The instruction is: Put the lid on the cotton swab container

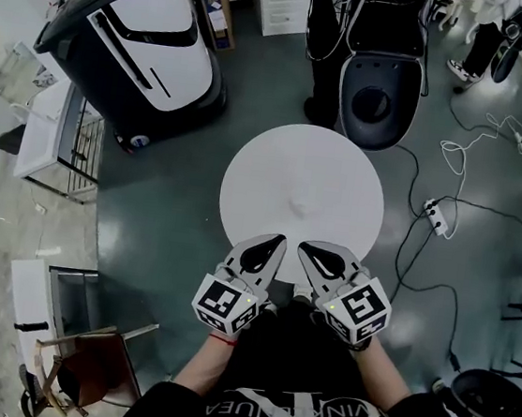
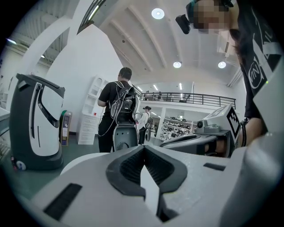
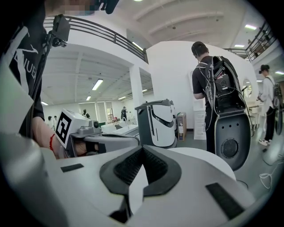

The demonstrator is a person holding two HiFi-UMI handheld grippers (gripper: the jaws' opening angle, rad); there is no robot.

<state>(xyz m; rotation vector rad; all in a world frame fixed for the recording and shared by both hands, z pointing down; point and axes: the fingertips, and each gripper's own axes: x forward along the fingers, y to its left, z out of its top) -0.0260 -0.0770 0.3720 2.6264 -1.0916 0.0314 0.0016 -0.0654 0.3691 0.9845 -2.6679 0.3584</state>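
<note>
**Both claws shut and side by side at the table's near edge**

Closest in, the person's two forearms reach forward. The left gripper [image 1: 270, 249] and the right gripper [image 1: 316, 257] sit side by side, just apart, noses angled in toward each other. Their marker cubes [image 1: 226, 304] face up at the camera.

Over to the left gripper's own view: the left gripper [image 2: 143, 150] has its jaw tips pressed together, with only bare white tabletop showing through the gap behind them and nothing clamped. Same on the other side: the right gripper [image 3: 142, 150] has its tips meeting and holds nothing.

Both noses hang over the near rim of the round white table [image 1: 306, 152]. A faint pale mark [image 1: 296, 203] shows near the table's middle, too faint to tell what it is. The cotton swab container and its lid can't be made out in any view.

Past the far rim stands a black-and-white unit with a round hole [image 1: 380, 85], with a standing person [image 1: 328, 32] just beside it. Off to the far left is a big grey-and-white machine [image 1: 140, 37]. On the right, a power strip [image 1: 435, 217] lies among cables on the dark floor.
</note>
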